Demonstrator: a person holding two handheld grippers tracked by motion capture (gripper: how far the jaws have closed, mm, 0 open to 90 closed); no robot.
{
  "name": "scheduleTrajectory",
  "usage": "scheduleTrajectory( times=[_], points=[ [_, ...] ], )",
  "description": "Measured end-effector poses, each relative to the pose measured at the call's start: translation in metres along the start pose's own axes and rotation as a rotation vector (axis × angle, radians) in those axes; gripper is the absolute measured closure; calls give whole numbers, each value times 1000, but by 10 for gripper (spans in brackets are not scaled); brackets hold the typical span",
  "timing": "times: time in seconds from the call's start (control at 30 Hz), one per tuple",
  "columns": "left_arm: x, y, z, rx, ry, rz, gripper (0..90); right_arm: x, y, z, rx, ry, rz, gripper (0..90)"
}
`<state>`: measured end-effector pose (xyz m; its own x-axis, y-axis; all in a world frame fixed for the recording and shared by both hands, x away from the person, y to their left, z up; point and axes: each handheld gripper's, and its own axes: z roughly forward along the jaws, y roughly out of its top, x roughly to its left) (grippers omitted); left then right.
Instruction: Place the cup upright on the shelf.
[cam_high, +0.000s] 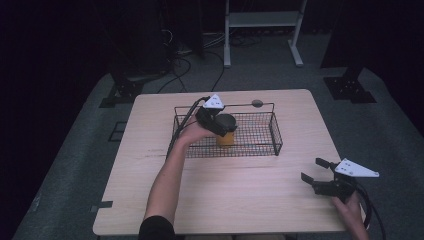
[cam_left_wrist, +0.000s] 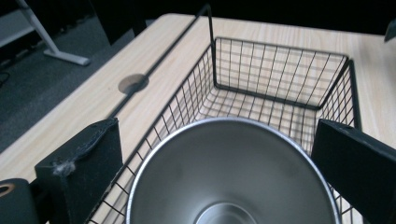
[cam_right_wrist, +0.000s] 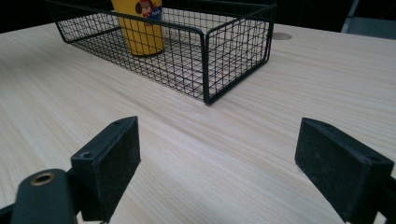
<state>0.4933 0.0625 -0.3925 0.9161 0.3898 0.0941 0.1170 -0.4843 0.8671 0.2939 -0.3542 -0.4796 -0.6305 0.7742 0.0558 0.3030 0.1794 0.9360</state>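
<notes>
High view: left gripper (cam_high: 216, 121) reaches over the wire basket (cam_high: 274, 131), jaws astride the yellow cup (cam_high: 225, 137) standing upright inside; whether they pinch it, hard to tell. Right gripper (cam_high: 320, 175) rests wide open, well apart.

The high view is dim — the room beyond the table (cam_high: 220, 190) sinks into near black from 9 o'clock round to 3 o'clock, and only the pale wood and grey floor catch light. The picture is soft and slightly grainy. In the left gripper view the cup (cam_left_wrist: 231, 172) has a bright rim with soft glare inside, sharp enough — the background at 10 o'clock blurs. In the right gripper view the wood is evenly lit, with faint shadows under the basket (cam_right_wrist: 205, 60).
</notes>
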Motion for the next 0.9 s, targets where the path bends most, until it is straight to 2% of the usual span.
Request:
scheduleTrajectory(
  times=[0.3,0.57,0.7,0.9],
  points=[
    [-6,11,-14,-52,6,20,18,0,0,0,-1,3,1,132],
    [-11,20,-20,-56,12,37,21,2,0,1,12,-11,-9,132],
    [-13,21,-23,-59,11,17,21,1,0,1,10,-10,-6,131],
    [-21,22,-24,-73,6,18,21,1,0,1,9,-10,-5,131]
  ],
)
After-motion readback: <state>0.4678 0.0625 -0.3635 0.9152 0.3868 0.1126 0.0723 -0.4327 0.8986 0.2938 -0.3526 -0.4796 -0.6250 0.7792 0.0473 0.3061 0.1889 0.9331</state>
